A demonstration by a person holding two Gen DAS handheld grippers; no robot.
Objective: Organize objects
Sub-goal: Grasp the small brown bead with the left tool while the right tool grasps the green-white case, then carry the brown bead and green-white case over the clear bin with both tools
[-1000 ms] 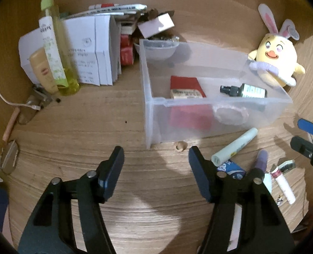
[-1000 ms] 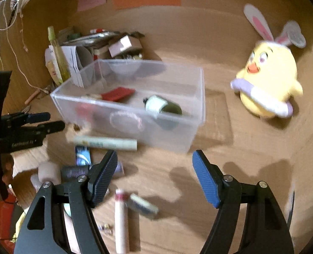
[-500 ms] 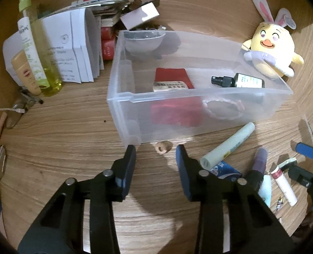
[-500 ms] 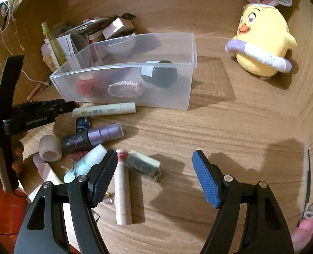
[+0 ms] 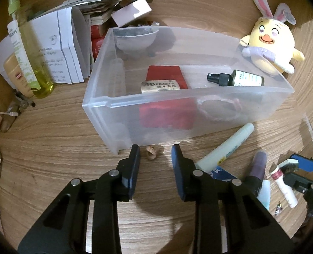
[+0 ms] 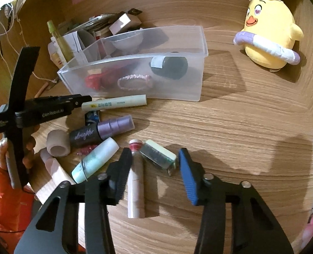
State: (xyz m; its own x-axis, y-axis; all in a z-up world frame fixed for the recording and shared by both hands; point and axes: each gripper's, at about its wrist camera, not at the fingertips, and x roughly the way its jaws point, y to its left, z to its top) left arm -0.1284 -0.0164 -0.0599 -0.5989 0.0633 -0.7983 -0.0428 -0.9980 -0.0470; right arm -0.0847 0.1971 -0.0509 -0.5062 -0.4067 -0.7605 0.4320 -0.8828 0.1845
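Observation:
In the left wrist view my left gripper (image 5: pixel 155 151) sits low on the wooden table, just in front of the clear plastic bin (image 5: pixel 114 110). Its jaws are closing around a small wooden bead (image 5: pixel 151 152), with a gap still showing on the bead's right side. In the right wrist view my right gripper (image 6: pixel 155 154) is closing too. A pink lip balm tube (image 6: pixel 136 180) and a small green-topped block (image 6: pixel 157 156) lie between its fingers, and no pad clearly presses on either. The bin (image 6: pixel 177 93) holds a red pouch, an eraser, a dark spray bottle and a pink hair tie.
A pale green tube (image 6: pixel 114 103), a purple spray bottle (image 6: pixel 101 132), a mint bottle (image 6: pixel 95 160) and a pink roll (image 6: pixel 58 141) lie left of the right gripper. A yellow plush chick (image 6: pixel 270 36) stands at the far right. Papers, boxes and bottles (image 5: pixel 35 59) crowd the back left.
My left gripper moved forward to the bead by the bin and its jaws narrowed a lot. The right gripper dipped toward the lip balm and block, and its jaws narrowed in the last half second.

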